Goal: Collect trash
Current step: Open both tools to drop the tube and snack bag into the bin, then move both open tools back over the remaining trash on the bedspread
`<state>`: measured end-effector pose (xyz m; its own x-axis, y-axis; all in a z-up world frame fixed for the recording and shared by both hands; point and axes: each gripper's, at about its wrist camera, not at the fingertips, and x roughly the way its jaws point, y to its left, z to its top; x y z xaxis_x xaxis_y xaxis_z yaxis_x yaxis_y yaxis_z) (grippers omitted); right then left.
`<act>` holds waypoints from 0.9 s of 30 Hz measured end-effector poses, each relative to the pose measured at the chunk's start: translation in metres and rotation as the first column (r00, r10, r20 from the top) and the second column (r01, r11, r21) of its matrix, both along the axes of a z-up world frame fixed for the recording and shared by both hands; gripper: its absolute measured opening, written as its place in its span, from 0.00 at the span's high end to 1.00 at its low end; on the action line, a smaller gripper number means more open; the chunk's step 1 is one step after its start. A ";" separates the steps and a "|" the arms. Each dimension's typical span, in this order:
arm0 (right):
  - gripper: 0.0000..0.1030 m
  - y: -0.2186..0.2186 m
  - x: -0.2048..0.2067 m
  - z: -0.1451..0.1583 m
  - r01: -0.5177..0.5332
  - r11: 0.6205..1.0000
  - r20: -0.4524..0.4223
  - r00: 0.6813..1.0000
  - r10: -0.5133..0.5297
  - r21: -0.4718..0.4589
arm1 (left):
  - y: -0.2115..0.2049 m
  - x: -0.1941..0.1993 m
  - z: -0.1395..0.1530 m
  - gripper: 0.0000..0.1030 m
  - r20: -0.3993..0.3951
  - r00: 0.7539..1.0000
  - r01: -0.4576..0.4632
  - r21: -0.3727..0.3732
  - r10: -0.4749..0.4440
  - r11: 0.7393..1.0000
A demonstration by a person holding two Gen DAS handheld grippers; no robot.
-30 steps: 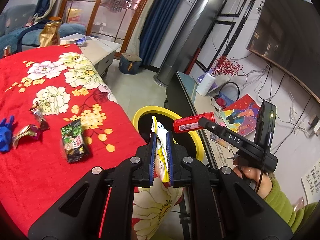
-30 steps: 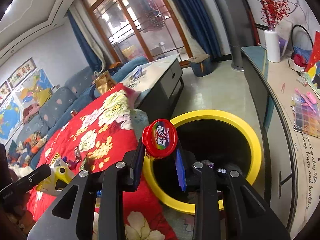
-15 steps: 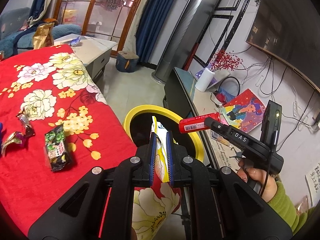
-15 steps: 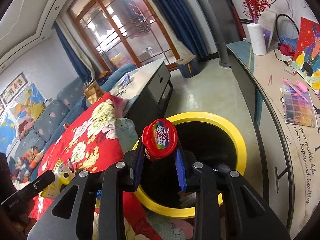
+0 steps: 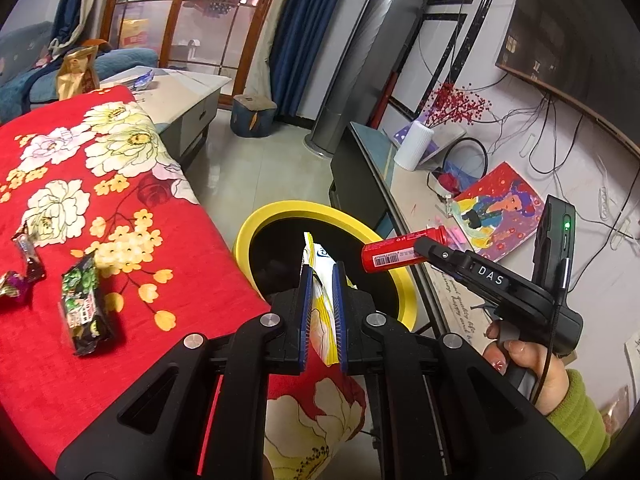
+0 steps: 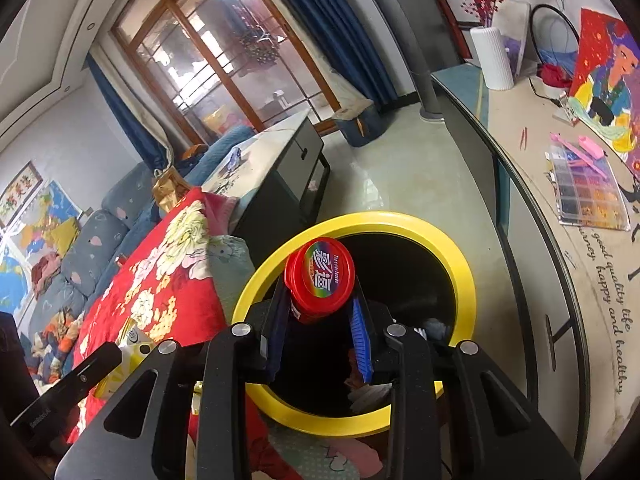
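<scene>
My left gripper (image 5: pixel 320 280) is shut on a yellow and white wrapper (image 5: pixel 319 270), held at the near rim of the yellow-rimmed black bin (image 5: pixel 256 220). My right gripper (image 6: pixel 320 300) is shut on a red tube with a red cap (image 6: pixel 319 276) and holds it over the bin's mouth (image 6: pixel 460 256); the tube also shows in the left wrist view (image 5: pixel 400 250). The left gripper's tip with the wrapper (image 6: pixel 132 338) shows at the lower left of the right wrist view. A green and black snack packet (image 5: pixel 82 304) and small candy wrappers (image 5: pixel 26 248) lie on the red floral cloth (image 5: pixel 48 360).
The bin stands on the floor between the cloth-covered table and a long dark cabinet (image 5: pixel 360 168) with a vase (image 5: pixel 412 148), a painting (image 5: pixel 496 216) and cables. Some trash lies inside the bin (image 6: pixel 368 392). A low grey table (image 5: pixel 184 92) stands beyond.
Both grippers have moved closer to the bin, still holding their items. The red tube now hangs over the bin's opening and the wrapper sits at its near rim.
</scene>
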<state>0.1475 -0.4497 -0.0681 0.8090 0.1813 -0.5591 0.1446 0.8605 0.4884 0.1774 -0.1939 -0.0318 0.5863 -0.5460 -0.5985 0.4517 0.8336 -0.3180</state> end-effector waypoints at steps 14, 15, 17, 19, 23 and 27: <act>0.71 -0.010 0.003 -0.015 0.032 0.999 -0.051 0.998 -0.031 0.006 | -0.019 0.013 -0.022 0.93 -0.037 0.999 0.021 0.026 -0.020 0.999; 0.70 -0.011 0.003 -0.016 0.034 0.999 -0.051 0.998 -0.033 0.011 | -0.020 0.014 -0.023 0.92 -0.041 0.999 0.023 0.020 -0.022 1.000; 0.59 -0.013 0.003 -0.018 0.037 0.999 -0.060 0.998 -0.036 0.016 | -0.019 0.016 -0.023 0.74 -0.042 0.999 0.023 0.014 -0.022 1.000; 0.53 -0.013 0.003 -0.018 0.044 0.999 -0.060 0.997 -0.043 0.020 | -0.017 0.015 -0.021 0.65 -0.043 0.999 0.023 0.000 -0.023 1.000; 0.47 -0.009 0.002 -0.016 0.042 0.999 -0.060 0.997 -0.042 0.003 | -0.009 0.013 -0.018 0.45 -0.046 0.999 0.012 -0.018 -0.013 1.000; 0.43 -0.003 0.002 -0.010 0.034 0.999 -0.049 0.998 -0.036 -0.030 | 0.001 0.010 -0.014 0.23 -0.038 0.999 -0.015 -0.020 0.014 1.000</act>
<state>0.1495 -0.4528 -0.0779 0.7860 0.1365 -0.6030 0.1981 0.8683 0.4549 0.1870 -0.1925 -0.0454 0.5716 -0.5500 -0.6090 0.4269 0.8331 -0.3517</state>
